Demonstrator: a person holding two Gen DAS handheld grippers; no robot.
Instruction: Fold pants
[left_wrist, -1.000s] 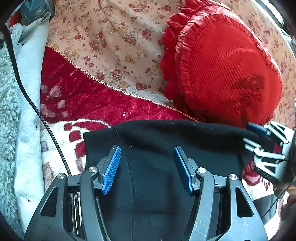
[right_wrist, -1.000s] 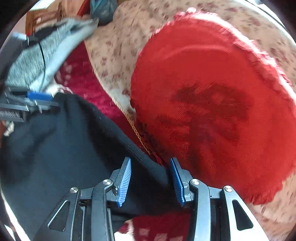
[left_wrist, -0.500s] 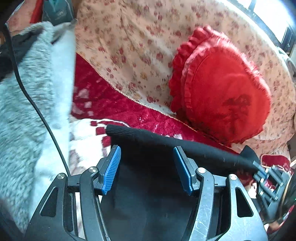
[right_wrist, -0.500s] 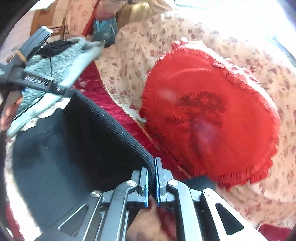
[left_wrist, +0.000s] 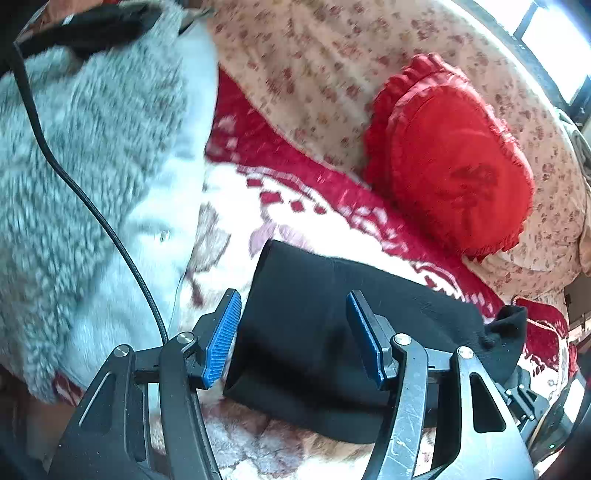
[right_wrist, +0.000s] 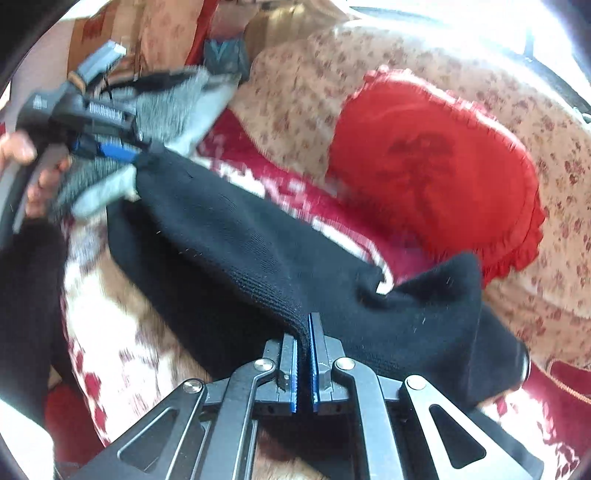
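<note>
The black pants lie folded on the red and white blanket, and in the right wrist view the pants stretch from corner to corner. My right gripper is shut on the ribbed edge at the near right corner, pads pressed together on the cloth. My left gripper stands open over the left end, its left pad beside the pants' edge and its right pad above the cloth. The left gripper, seen from the right wrist, sits at the pants' far left corner, with a person's hand around its handle.
A red heart-shaped frilled pillow leans on the floral sofa back at the right. A grey fleece garment is piled at the left, with a black cable across it.
My right gripper has shut on the pants' edge. Both grippers have pulled back from the pillow, and the pants came along, lifted taut and then lower again.
</note>
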